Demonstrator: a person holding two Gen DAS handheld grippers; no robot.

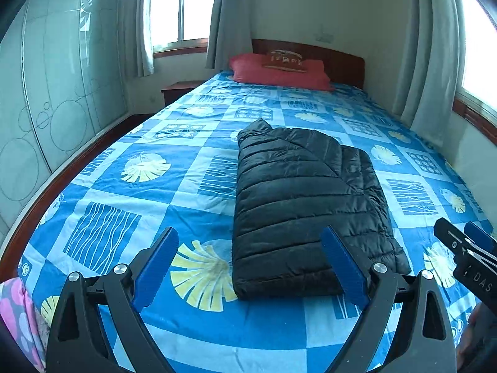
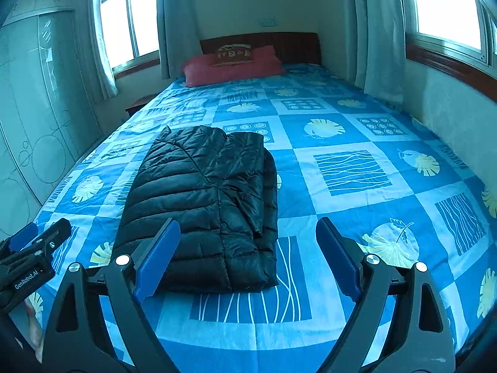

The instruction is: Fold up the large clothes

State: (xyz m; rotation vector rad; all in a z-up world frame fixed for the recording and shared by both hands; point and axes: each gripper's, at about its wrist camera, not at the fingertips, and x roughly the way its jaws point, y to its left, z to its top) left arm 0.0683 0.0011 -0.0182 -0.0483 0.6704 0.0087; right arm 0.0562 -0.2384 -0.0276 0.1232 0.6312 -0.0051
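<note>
A black quilted puffer jacket [image 1: 307, 199] lies folded into a long rectangle on the blue patterned bed sheet [image 1: 149, 186]. It also shows in the right wrist view [image 2: 205, 205]. My left gripper [image 1: 250, 242] is open and empty, held above the bed at the jacket's near left end. My right gripper [image 2: 248, 233] is open and empty, above the jacket's near right corner. The right gripper's tip shows at the right edge of the left wrist view [image 1: 466, 248]. The left gripper's tip shows at the left edge of the right wrist view [image 2: 34, 245].
A red pillow [image 1: 279, 71] lies at the wooden headboard [image 1: 341, 59]. A glass-fronted wardrobe [image 1: 56, 93] stands along the left of the bed. A small nightstand [image 1: 180, 90] is at the far left. Curtained windows [image 2: 444, 6] line the back and right walls. A pink patterned cloth [image 1: 15, 310] sits at the near left corner.
</note>
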